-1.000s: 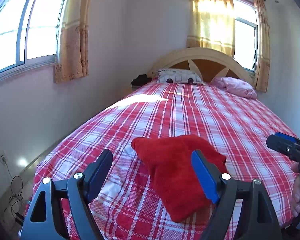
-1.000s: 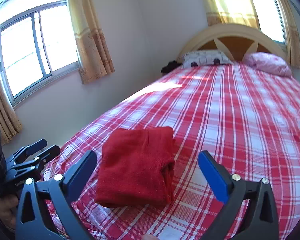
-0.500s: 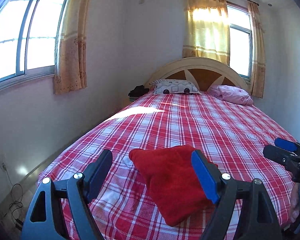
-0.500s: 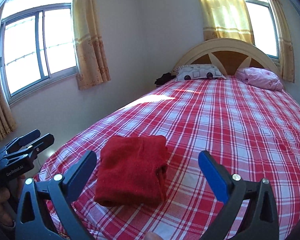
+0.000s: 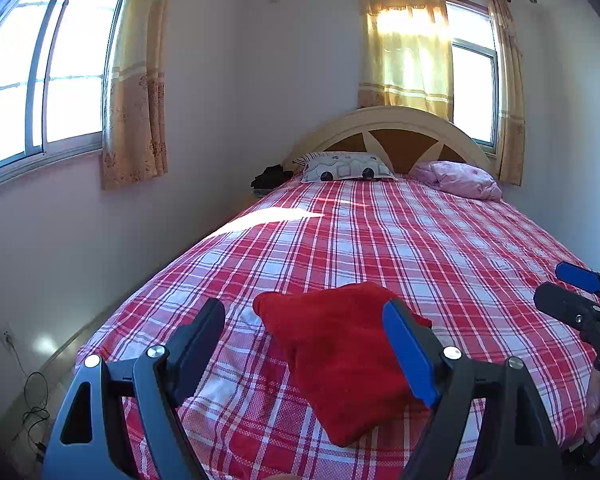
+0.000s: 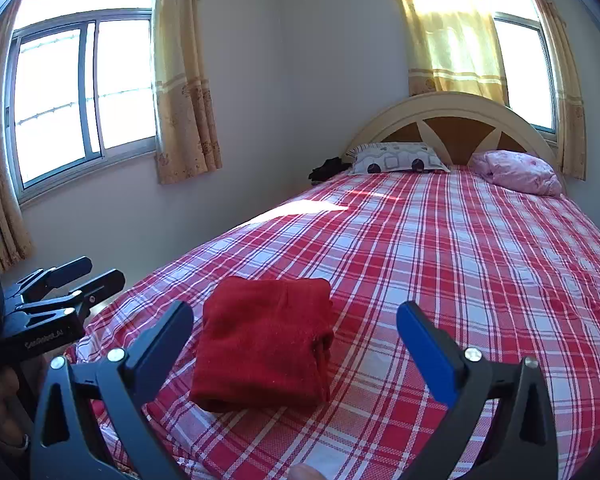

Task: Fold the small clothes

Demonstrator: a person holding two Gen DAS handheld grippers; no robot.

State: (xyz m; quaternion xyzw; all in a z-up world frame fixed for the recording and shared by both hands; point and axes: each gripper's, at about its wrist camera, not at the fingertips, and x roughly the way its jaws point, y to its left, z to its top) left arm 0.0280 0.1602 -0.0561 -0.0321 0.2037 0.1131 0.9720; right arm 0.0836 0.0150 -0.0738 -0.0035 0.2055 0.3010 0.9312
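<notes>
A red garment lies folded into a small square on the red plaid bed, near the foot end; it also shows in the right wrist view. My left gripper is open and empty, held back from the garment and above it. My right gripper is open and empty, also back from the garment. Each gripper shows in the other's view: the right one at the bed's right edge, the left one off the bed's left corner.
A patterned pillow and a pink pillow lie by the headboard. A dark bundle sits beside the bed head. Wall and windows run along the left. A cable lies on the floor.
Both grippers have pulled back and tilted up from the folded garment, which lies still. More of the wall and curtains shows now.
</notes>
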